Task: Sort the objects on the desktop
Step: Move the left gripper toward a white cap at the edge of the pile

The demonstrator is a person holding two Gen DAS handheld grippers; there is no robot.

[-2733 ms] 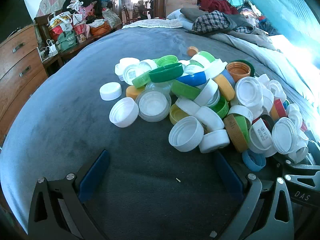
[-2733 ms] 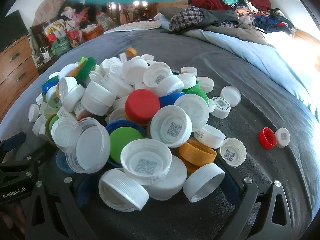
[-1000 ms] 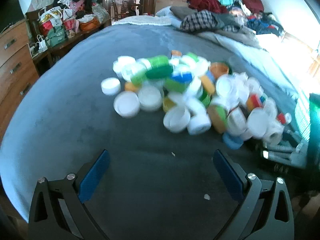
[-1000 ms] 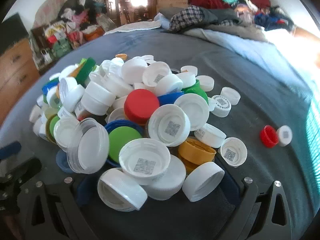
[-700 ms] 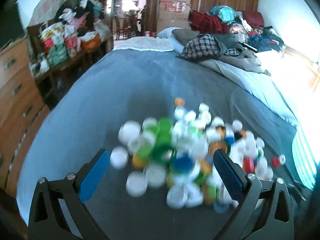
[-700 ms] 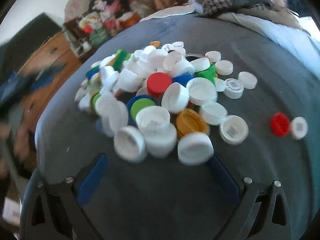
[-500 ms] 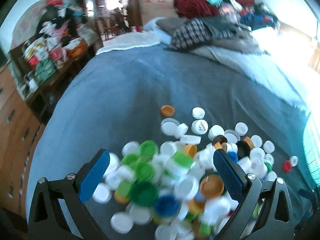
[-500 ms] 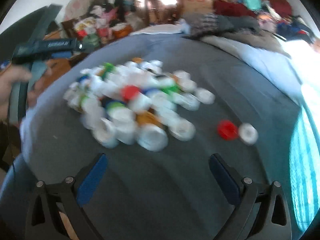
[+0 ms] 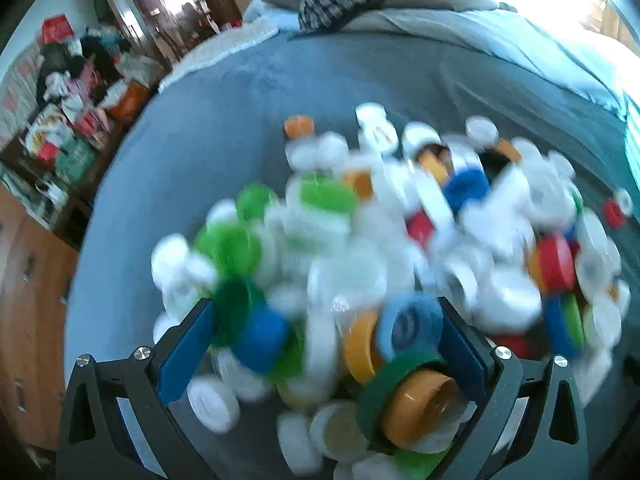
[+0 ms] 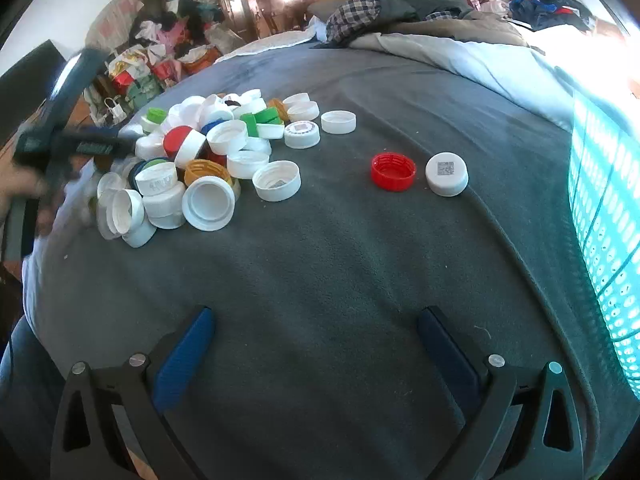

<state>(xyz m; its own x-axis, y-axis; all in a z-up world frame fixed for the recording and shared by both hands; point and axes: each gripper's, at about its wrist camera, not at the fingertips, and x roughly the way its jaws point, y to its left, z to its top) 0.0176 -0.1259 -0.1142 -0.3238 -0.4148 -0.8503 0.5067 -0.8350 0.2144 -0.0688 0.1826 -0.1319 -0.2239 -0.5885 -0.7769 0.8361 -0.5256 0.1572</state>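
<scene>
A heap of plastic bottle caps in white, green, blue, red and orange lies on a grey blanket. In the left wrist view the heap is blurred and close. My left gripper is open, with caps between its blue pads; an orange cap lies by the right pad. It shows at the left of the right wrist view, over the heap's far side. My right gripper is open and empty above bare blanket. A red cap and a white cap lie apart to the right.
A teal perforated basket stands at the right edge. Clothes and bedding pile up at the back of the bed. A wooden dresser and cluttered bags stand on the left.
My left gripper rose, then dropped into the heap, which now fills its view. My right gripper pulled back from the heap and now faces bare blanket.
</scene>
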